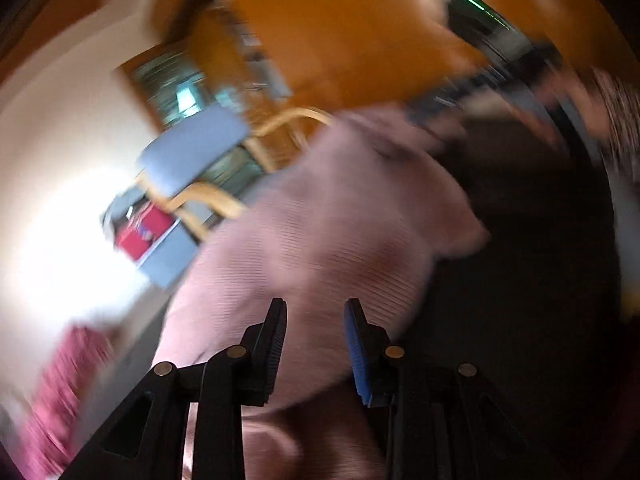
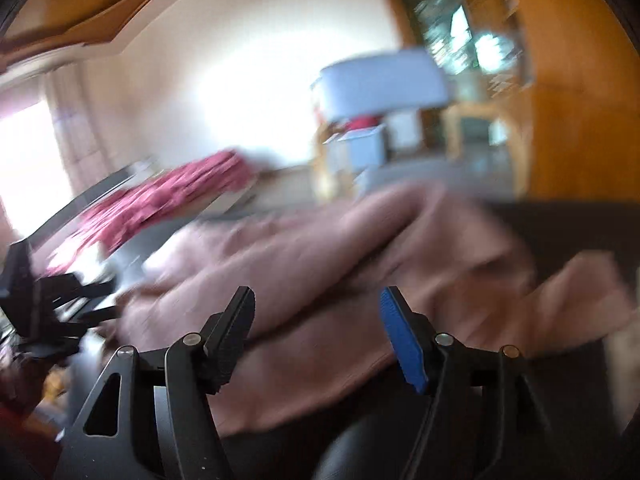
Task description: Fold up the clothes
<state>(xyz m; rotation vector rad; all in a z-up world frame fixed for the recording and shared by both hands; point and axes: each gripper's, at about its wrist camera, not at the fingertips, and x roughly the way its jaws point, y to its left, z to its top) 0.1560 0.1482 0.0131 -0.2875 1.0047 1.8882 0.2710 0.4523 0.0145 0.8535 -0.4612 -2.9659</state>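
both your left gripper (image 1: 316, 312) and right gripper (image 2: 316, 300) gape with nothing between the jaws; the pink garment (image 1: 320, 232) lies mid-frame on the dark surface (image 1: 520, 280), partly folded, still rumpled, folds remaining.

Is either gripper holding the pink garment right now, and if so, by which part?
Nothing is held. The left gripper and right gripper both stand open over the pink garment, pads clear of the fabric.
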